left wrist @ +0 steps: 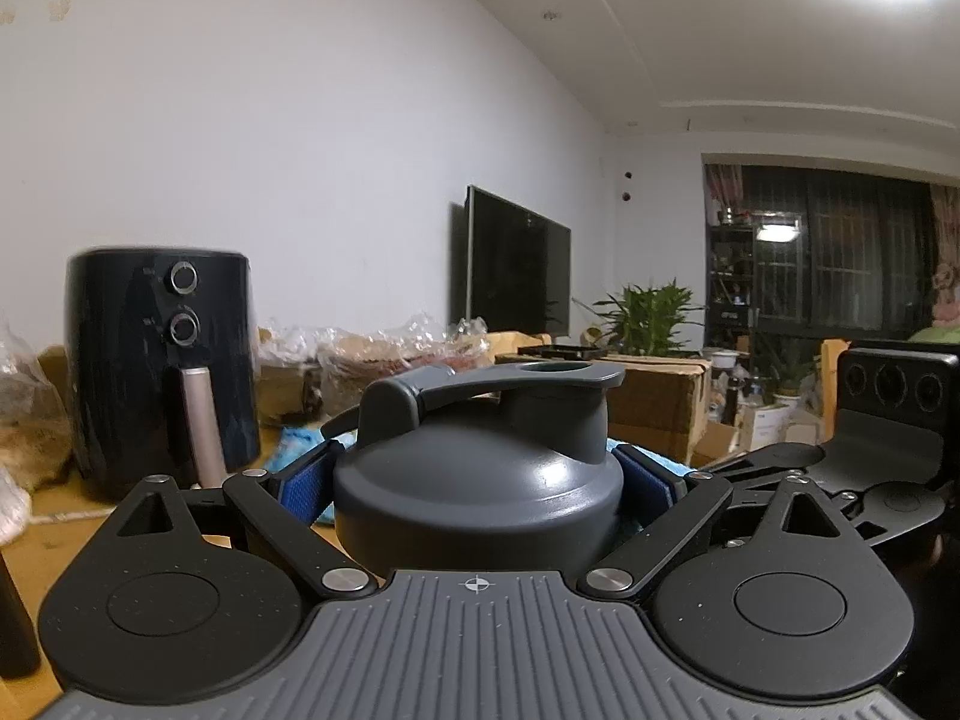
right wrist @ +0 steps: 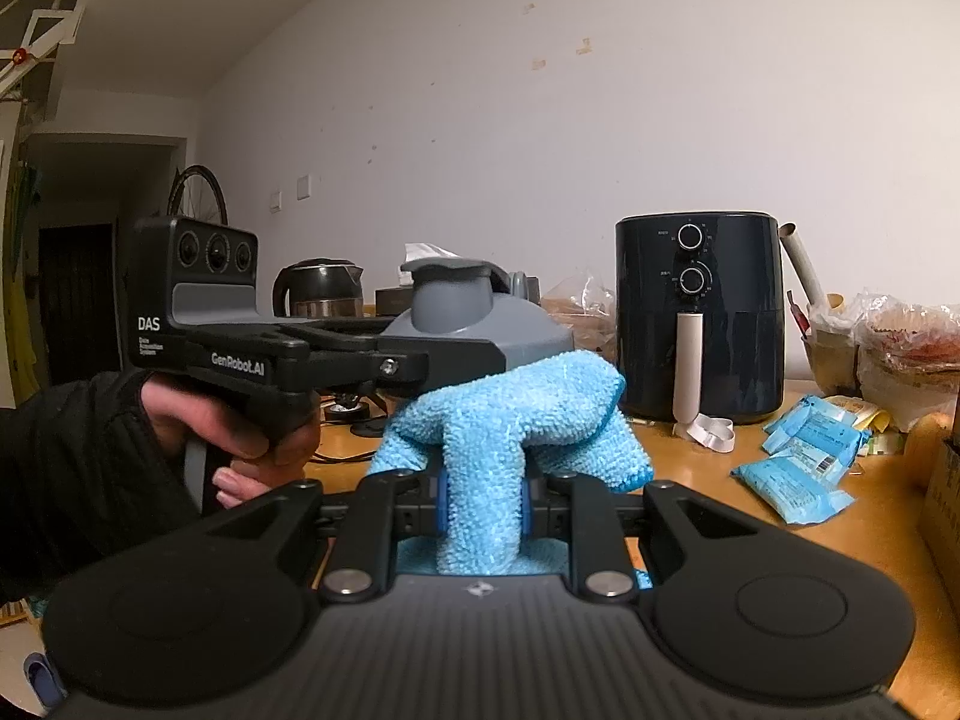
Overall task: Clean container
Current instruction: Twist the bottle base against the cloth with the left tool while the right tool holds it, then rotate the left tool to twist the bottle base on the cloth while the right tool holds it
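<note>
The container is a grey shaker bottle with a domed lid, spout and flip cap [left wrist: 480, 468]. My left gripper [left wrist: 480, 480] is shut on it, blue pads pressed against both sides just below the lid. In the right wrist view the same bottle [right wrist: 474, 324] is held up by the left gripper [right wrist: 420, 360] in a person's hand [right wrist: 240, 420]. My right gripper [right wrist: 483, 504] is shut on a light blue microfibre cloth [right wrist: 510, 420], whose bunched top lies against the bottle's side. The bottle's lower body is hidden.
A black air fryer [right wrist: 699, 318] stands at the back of the wooden table [right wrist: 840, 546]. Blue packets [right wrist: 804, 456] and plastic bags of food [right wrist: 900, 348] lie right of it. A kettle [right wrist: 321, 288] sits behind the bottle. Cardboard boxes [left wrist: 654, 402], a television and plants fill the far side.
</note>
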The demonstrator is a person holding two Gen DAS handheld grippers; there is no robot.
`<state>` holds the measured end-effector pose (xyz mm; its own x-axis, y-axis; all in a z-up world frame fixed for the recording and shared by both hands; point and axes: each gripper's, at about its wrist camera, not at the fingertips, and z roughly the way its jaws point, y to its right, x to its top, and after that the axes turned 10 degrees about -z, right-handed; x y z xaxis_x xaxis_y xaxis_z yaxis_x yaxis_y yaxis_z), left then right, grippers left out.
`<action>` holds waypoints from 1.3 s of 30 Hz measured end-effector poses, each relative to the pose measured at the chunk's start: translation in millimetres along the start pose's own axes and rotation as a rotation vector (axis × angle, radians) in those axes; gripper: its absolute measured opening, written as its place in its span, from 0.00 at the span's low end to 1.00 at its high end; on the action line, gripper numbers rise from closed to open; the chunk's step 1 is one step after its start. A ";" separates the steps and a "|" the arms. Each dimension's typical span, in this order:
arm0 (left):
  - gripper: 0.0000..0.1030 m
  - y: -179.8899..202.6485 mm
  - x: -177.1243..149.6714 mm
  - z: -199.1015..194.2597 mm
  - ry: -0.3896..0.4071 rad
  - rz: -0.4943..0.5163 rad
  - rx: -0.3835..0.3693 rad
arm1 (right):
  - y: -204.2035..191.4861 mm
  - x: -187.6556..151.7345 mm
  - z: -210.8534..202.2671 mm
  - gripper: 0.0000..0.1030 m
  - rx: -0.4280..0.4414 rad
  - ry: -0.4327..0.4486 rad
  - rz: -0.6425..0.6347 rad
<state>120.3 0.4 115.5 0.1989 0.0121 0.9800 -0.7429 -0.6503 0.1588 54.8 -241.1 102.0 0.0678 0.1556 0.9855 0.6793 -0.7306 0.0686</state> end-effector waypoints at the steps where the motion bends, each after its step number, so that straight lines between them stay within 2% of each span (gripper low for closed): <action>1: 0.93 1.0 0.1 -0.2 0.000 0.003 0.004 | 0.2 -0.7 -0.6 0.18 -0.001 0.000 0.001; 16: 0.95 12.7 -0.6 -5.9 0.015 0.019 0.065 | 2.7 -6.5 -5.7 0.18 -0.008 0.001 0.018; 17: 1.00 13.1 -0.5 -5.9 0.015 0.017 0.073 | 2.9 -6.7 -5.6 0.18 -0.008 0.001 0.019; 18: 1.00 13.6 -0.2 -5.9 0.016 0.015 0.085 | 2.9 -6.9 -5.4 0.18 -0.008 0.000 0.019; 28: 1.00 20.1 1.1 -5.1 0.028 0.007 0.143 | 2.1 -8.5 -4.7 0.18 -0.008 -0.002 0.019; 32: 1.00 25.2 0.1 -5.2 0.035 -0.005 0.177 | 1.0 -9.6 -3.7 0.18 -0.006 -0.005 0.019; 39: 1.00 41.0 -1.9 -0.9 0.047 -0.010 0.283 | -0.5 -11.4 -3.7 0.18 -0.006 -0.006 0.022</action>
<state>88.8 -25.6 120.3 0.1706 0.0499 0.9841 -0.5322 -0.8359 0.1347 50.9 -244.9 91.3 0.0872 0.1438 0.9858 0.6732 -0.7379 0.0481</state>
